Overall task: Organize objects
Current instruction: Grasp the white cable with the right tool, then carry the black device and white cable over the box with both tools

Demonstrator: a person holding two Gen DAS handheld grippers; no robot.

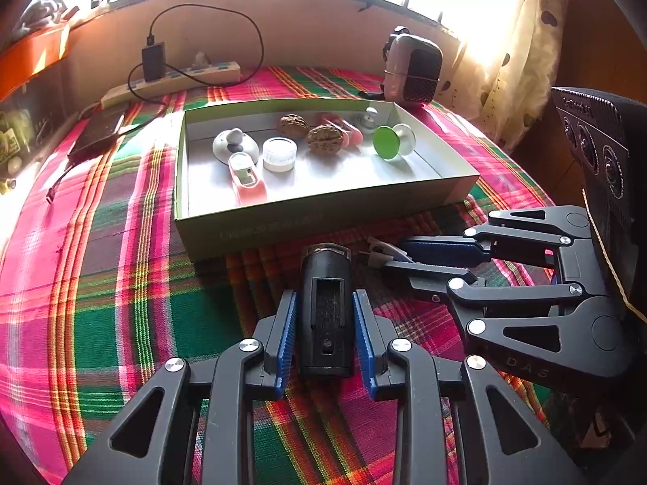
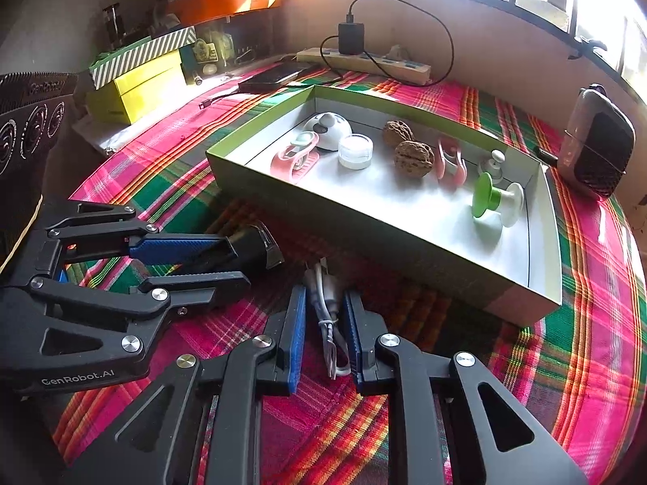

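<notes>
Left gripper (image 1: 325, 323): blue-padded fingers sit either side of a black cylindrical device (image 1: 326, 307) lying on the plaid tablecloth (image 1: 121, 303). Both pads appear to bear on the device's flanks; it is grasped, with its far end pointing out past the fingertips toward the box.

Right gripper (image 2: 321, 323): clenched on a bundled white cable (image 2: 325, 303), which lies lengthwise between the pads. The plug end projects beyond the fingertips; a loop trails back toward the wrist. In the left wrist view this gripper (image 1: 388, 258) enters from the right, its tips just beside the device's far end.

Directly ahead of both grippers, near their tips, stands a shallow open box (image 1: 323, 218) with a green rim. Contents, from left to right in the left wrist view: white domed item (image 1: 234, 143), pink item (image 1: 246, 180), small white jar (image 1: 280, 154), two walnuts (image 1: 323, 139), a second pink item partly hidden behind them, a small white knob (image 1: 370, 115), green-and-white spool (image 1: 392, 141) on its side.

Beyond the box: power strip (image 1: 174, 81) with black charger (image 1: 153, 60) and cable, dark flat device (image 1: 99, 133) to the far left, small black-and-silver unit (image 1: 412, 66) to the far right
</notes>
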